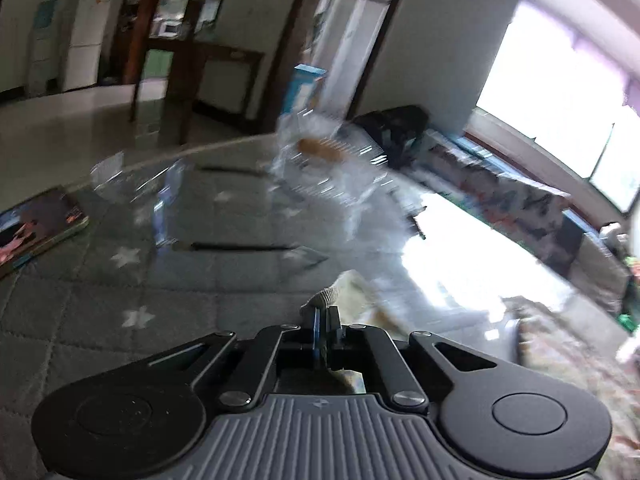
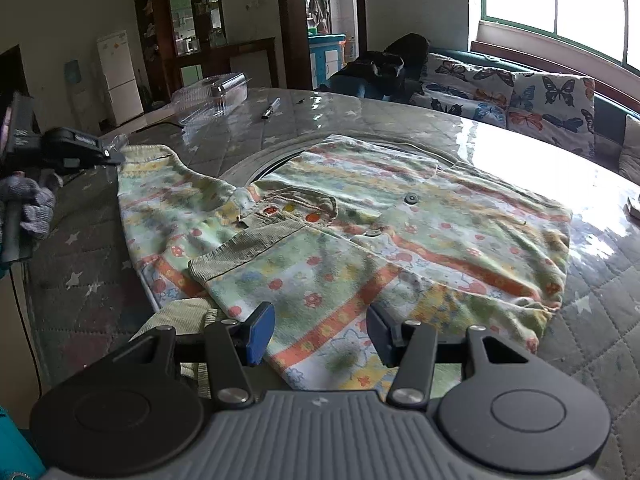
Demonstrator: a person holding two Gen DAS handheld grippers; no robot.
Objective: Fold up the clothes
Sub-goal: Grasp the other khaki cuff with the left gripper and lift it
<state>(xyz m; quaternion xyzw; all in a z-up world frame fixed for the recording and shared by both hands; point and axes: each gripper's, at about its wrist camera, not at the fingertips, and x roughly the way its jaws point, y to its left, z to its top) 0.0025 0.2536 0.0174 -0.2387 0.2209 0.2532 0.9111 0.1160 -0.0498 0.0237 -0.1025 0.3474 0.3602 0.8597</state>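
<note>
A pastel floral child's shirt with a ribbed corduroy collar lies spread on the table. Its left sleeve stretches toward my left gripper, seen at the far left with a gloved hand behind it. The left wrist view is blurred; there my left gripper is shut, and a ribbed cuff pokes out past its tips. My right gripper hovers open over the shirt's near edge, its blue pads apart with cloth lying beneath them.
The table has a grey quilted star cloth under a glossy cover. A clear plastic box and a pen lie at its far side, a book to the left. Behind is a butterfly-print sofa with a dark bag.
</note>
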